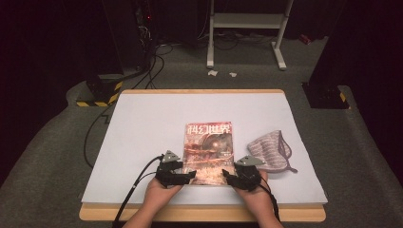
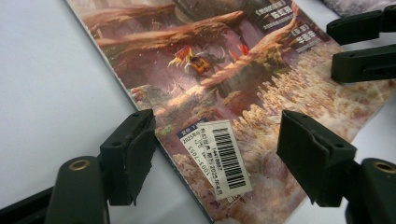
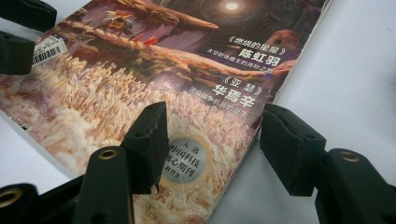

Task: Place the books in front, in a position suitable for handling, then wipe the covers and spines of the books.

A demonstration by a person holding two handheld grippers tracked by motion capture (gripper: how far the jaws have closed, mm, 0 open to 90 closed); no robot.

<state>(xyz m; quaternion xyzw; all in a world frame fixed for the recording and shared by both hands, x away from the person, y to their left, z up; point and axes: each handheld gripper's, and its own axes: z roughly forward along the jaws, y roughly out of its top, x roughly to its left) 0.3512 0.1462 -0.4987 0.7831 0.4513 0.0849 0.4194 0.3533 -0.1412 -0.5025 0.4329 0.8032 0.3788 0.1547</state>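
Spreading across most of the wooden-edged surface (image 1: 142,91) is a large white sheet (image 1: 142,137), bare around its middle; on the sheet, toward the person's edge, lies a flat glossy magazine (image 1: 209,152) with a rust-and-cream illustrated cover and red Chinese title characters along its far end; well to the right of the magazine, apart from it, sits a crumpled grey striped cloth (image 1: 271,152) with a thin loop trailing toward the near side. Both of the person's hands come in from the near edge; the left gripper (image 1: 191,175), black with a grey three-cornered plate on top, is at the magazine's near left corner, and the right gripper (image 1: 225,177), built the same, is at its near right corner. Seen from the left gripper view, the left fingers (image 2: 135,154) stand apart on either side of the cover's spine edge, released, nothing pressed between them; a white barcode sticker (image 2: 224,158) lies on the cover between them. Seen from the right gripper view, the right fingers (image 3: 149,144) are likewise spread and released; one hangs over the cover, the other over the white sheet beyond the magazine's edge, with a round silver seal (image 3: 187,161) printed on the cover between them.
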